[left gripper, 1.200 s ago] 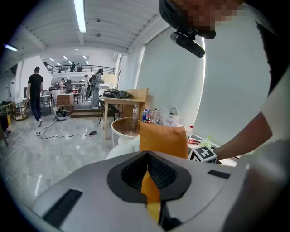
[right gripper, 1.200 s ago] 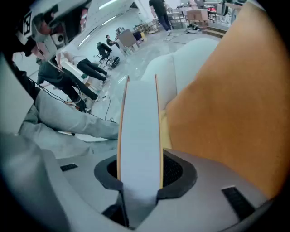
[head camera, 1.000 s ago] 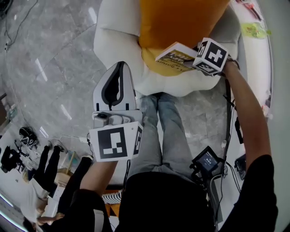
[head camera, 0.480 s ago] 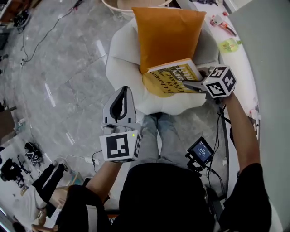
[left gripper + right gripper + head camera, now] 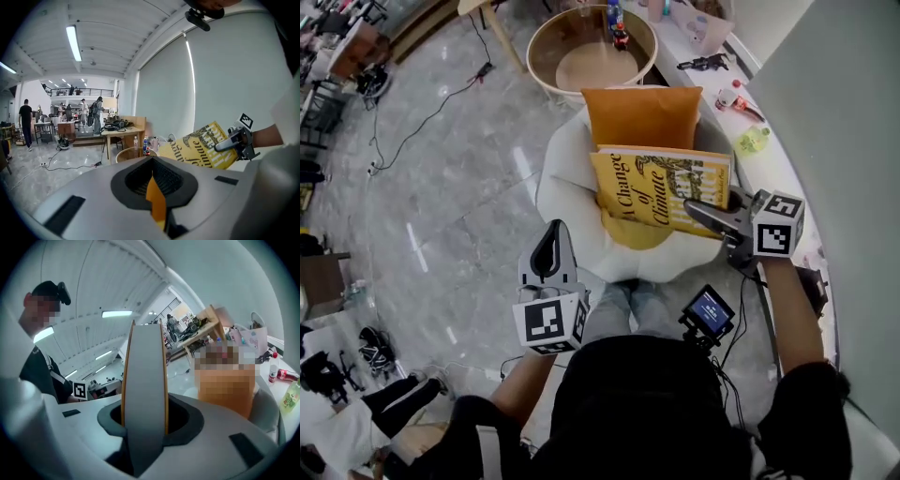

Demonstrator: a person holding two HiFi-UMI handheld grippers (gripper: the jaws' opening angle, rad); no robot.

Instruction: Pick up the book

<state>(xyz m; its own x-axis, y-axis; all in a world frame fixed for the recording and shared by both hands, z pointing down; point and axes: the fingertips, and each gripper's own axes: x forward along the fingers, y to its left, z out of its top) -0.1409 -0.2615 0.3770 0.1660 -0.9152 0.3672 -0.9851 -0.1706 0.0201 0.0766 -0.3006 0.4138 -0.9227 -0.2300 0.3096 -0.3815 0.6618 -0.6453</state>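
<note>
Raised since the earlier frames: the right gripper (image 5: 694,208), jaws clamped on the book (image 5: 652,187), which was taken from low on the seat up to mid frame. In the right gripper view the page block is seen upright between the jaws, with a yellow cover pressed on each side. The grip is at the book's right edge, so the rest hangs free to the left; sag is judged likely. The left gripper (image 5: 549,234) was lifted too. Its jaws are together with nothing held, and it is kept lower left, judged spare. The book's top edge overlaps the orange cushion (image 5: 642,117) on the white chair (image 5: 567,178); contact cannot be told. A wall is close at right, a round table (image 5: 546,37) lies beyond at top, and open floor is at left.
</note>
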